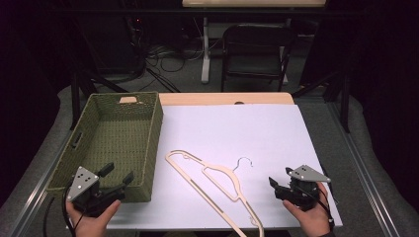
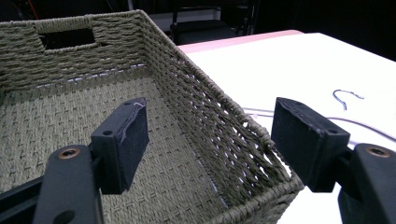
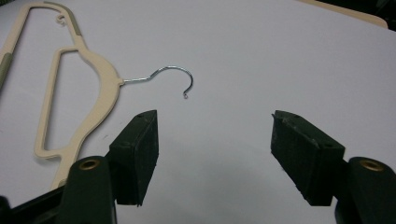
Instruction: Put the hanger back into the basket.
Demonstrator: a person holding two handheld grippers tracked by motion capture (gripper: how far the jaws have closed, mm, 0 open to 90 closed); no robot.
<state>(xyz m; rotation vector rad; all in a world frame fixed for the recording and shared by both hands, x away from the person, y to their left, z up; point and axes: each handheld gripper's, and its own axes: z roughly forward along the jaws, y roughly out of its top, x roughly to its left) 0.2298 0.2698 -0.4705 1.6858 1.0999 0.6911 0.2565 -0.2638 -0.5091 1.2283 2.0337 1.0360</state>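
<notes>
Noting both tools idle: left gripper [image 1: 114, 184] jaws wide apart, empty, straddling the near right corner of the woven basket [image 1: 106, 132]; right gripper [image 1: 277, 186] also wide open, holding nothing; cream hanger [image 1: 213, 183] flat on the white sheet, at the right gripper's 9 o'clock, apart from it; risks: thin flat frame slipping from the pads; wire hook [image 3: 175, 77] snagging the basket's weave.
</notes>
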